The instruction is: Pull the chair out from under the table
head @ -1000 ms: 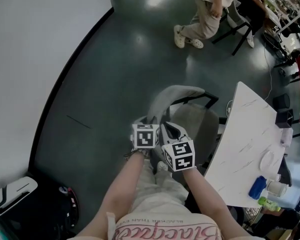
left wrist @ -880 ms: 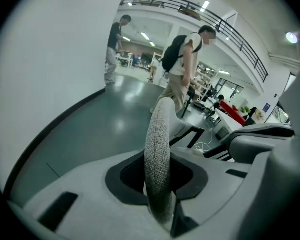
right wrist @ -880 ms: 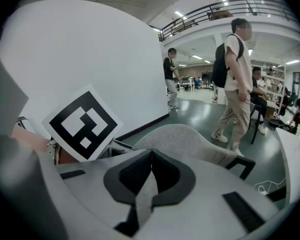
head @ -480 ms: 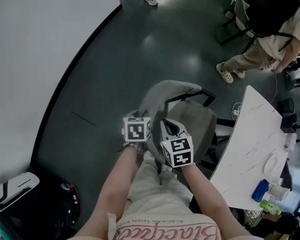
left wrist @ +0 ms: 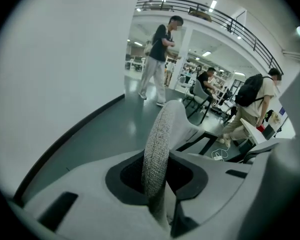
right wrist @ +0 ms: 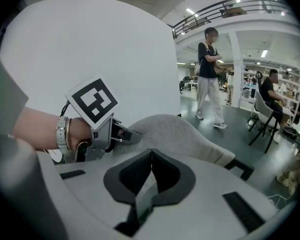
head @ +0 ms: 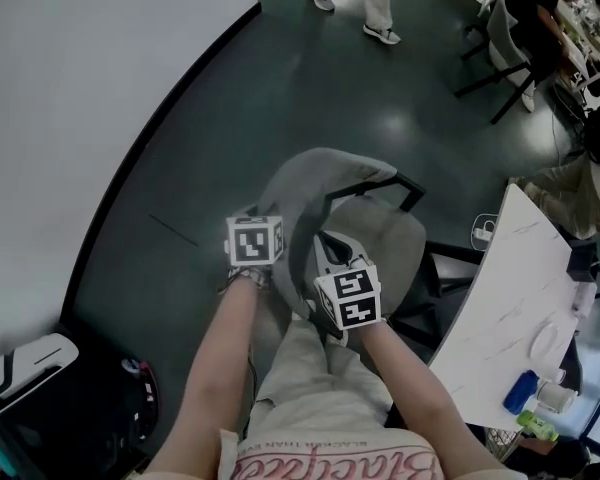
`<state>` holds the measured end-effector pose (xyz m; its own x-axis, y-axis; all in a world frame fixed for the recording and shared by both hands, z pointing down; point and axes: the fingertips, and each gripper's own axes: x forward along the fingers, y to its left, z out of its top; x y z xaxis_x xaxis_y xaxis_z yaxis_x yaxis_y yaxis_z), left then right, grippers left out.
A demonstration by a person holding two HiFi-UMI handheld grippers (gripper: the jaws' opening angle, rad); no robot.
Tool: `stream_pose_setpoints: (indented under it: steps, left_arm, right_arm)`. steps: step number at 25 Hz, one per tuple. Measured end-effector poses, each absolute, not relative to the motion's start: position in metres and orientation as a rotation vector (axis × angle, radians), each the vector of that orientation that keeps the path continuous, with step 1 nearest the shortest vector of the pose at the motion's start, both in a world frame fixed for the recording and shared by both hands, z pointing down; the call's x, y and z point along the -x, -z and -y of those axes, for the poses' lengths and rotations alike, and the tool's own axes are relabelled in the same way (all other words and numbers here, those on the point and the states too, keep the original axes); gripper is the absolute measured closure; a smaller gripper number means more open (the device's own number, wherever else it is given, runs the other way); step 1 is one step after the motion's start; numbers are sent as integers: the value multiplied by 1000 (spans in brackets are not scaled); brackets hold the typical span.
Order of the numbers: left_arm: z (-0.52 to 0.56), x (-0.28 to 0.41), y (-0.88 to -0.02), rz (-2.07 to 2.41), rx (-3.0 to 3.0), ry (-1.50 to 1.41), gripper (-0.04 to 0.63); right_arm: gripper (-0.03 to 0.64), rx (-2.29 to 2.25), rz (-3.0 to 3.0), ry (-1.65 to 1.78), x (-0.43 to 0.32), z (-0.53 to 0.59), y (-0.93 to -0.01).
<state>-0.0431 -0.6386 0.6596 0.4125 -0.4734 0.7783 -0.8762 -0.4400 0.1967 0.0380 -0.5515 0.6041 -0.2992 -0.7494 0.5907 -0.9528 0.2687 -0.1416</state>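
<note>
A grey upholstered chair [head: 325,173] with black armrests stands on the dark floor, left of the white table [head: 510,298]. My left gripper [head: 273,220] is shut on the left edge of the backrest [left wrist: 157,134]; the fabric rim runs between its pads. The right gripper view shows it too, clamped on that end [right wrist: 124,136]. My right gripper [head: 328,253] sits lower, on the inner side of the backrest. Its jaws [right wrist: 150,171] are closed, with a thin strip of grey fabric between them. The curved backrest top [right wrist: 175,131] rises just beyond it.
A curved white wall [head: 70,118] bounds the floor at left. On the table lie a plate [head: 545,338], a blue bottle [head: 520,388] and cups. A person [left wrist: 157,59] walks at the far end, and others sit on chairs [head: 510,38]. A black case [head: 40,388] lies at my lower left.
The chair has moved left, away from the table, together with both grippers, and the gap to the table's edge has widened. Both grips are unchanged. The people in the background have moved on.
</note>
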Motion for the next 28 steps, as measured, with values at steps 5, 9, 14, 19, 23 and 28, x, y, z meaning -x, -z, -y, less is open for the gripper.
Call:
stream_pose_setpoints:
  steps: [5, 9, 14, 19, 23, 28]
  left_arm:
    - [661, 68, -657, 1202, -2040, -852, 525]
    - [676, 89, -655, 1252, -2008, -838, 525]
    - [697, 119, -655, 1312, -1975, -834, 522]
    - [710, 138, -655, 1349, -1957, -858, 515]
    - [709, 140, -656, 1354, -1956, -904, 478]
    - [701, 150, -639, 1447, -1996, -848, 410]
  right_arm:
    - [614, -1510, 2167, -649, -25, 566, -601]
    - [614, -1483, 2188, -631, -18, 573, -598]
    - [614, -1441, 2208, -615, -6, 576, -597]
    - [614, -1420, 2229, -598, 2, 580, -591]
    - [614, -1402, 2245, -594, 6, 581, -590]
    - [614, -1376, 2268, -584, 21, 580, -585]
